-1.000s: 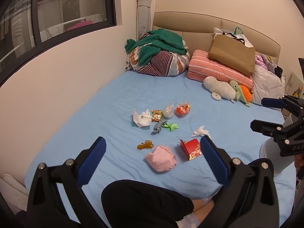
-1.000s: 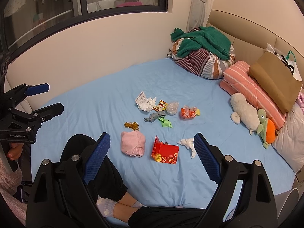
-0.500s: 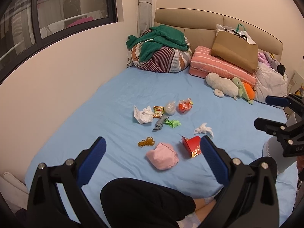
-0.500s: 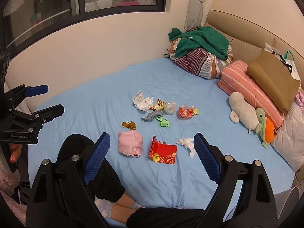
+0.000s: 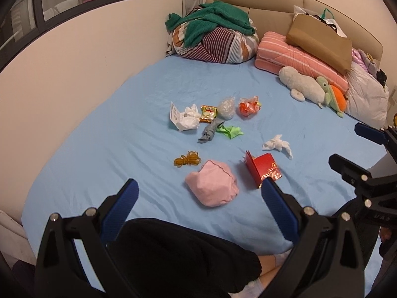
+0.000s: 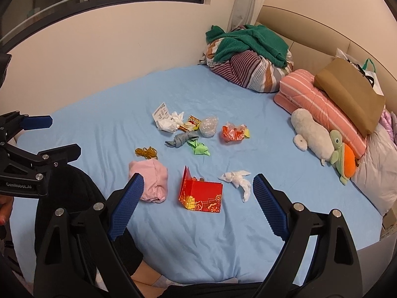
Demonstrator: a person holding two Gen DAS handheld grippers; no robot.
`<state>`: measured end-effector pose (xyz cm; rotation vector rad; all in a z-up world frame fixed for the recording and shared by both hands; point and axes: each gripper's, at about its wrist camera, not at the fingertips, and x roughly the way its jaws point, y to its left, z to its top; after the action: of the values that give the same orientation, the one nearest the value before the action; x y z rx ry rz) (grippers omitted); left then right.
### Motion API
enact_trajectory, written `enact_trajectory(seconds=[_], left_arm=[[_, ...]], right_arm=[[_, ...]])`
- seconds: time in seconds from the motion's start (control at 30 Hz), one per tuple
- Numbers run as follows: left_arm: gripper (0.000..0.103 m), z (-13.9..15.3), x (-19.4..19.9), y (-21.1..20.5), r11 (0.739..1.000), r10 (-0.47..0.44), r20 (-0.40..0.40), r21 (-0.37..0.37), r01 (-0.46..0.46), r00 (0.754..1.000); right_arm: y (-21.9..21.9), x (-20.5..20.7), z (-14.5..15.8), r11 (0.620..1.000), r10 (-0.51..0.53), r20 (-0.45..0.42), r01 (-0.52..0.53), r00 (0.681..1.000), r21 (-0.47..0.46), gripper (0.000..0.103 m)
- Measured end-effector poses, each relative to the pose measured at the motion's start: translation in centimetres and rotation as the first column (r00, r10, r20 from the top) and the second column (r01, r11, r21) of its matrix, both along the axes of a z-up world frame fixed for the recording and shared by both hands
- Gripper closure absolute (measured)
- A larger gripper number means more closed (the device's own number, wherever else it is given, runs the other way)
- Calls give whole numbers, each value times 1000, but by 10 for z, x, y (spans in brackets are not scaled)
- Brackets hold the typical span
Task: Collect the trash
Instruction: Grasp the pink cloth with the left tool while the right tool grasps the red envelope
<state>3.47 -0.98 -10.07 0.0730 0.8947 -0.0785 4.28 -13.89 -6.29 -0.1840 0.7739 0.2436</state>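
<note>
Both grippers, left gripper [image 5: 198, 196] and right gripper [image 6: 198, 191], hover over the bed's [image 6: 285, 164] near edge, fingers spread wide, holding nothing. Nearest trash: red packet [image 6: 202, 193] and white tissue [image 6: 237, 178] (pink cloth bundle [image 6: 151, 180] alongside); wrappers cluster mid-bed. Best start near: descend squarely, pinch the packet's upright flap, avoid snagging the sheet.

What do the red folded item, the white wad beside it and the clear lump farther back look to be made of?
Red folded item: glossy card or stiff paper with gold print; it stands open along a sharp crease. White wad: likely tissue, matte and softly twisted. Clear lump: thin plastic film, translucent and crinkled with small highlights, though it is too small to be sure.
</note>
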Motion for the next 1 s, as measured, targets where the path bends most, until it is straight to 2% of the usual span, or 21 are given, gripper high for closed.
enact_trajectory(seconds=[0.23, 0.47, 0.63, 0.83, 0.87, 0.9, 0.97, 1.0], left_arm=[[4, -57, 32, 5, 999, 37, -99, 12, -36, 994], [4, -117, 68, 7, 999, 53, -225, -1, -55, 973], [4, -156, 93, 6, 998, 56, -293, 3, -57, 954], [8, -192, 119, 3, 997, 43, -369, -40, -62, 928], [8, -195, 122, 1, 997, 32, -376, -50, -55, 926], [11, -199, 124, -1, 997, 15, -387, -63, -43, 922], [44, -208, 128, -5, 996, -14, -413, -84, -23, 911], [58, -214, 130, -6, 996, -24, -435, -88, -16, 900]], right_arm=[[4, 26, -60, 999, -17, -62, 19, 998, 35, 17], [8, 58, -115, 998, -35, -133, 42, 990, 50, 17], [21, 83, -159, 1000, -25, -183, 25, 983, -3, 17], [28, 109, -198, 998, -26, -222, 14, 975, -56, 18], [29, 112, -203, 998, -25, -232, 11, 973, -61, 22], [30, 115, -207, 998, -21, -243, 7, 970, -57, 26], [33, 119, -216, 999, -8, -271, -5, 963, -49, 59], [35, 120, -220, 999, 0, -286, -13, 958, -43, 65]])
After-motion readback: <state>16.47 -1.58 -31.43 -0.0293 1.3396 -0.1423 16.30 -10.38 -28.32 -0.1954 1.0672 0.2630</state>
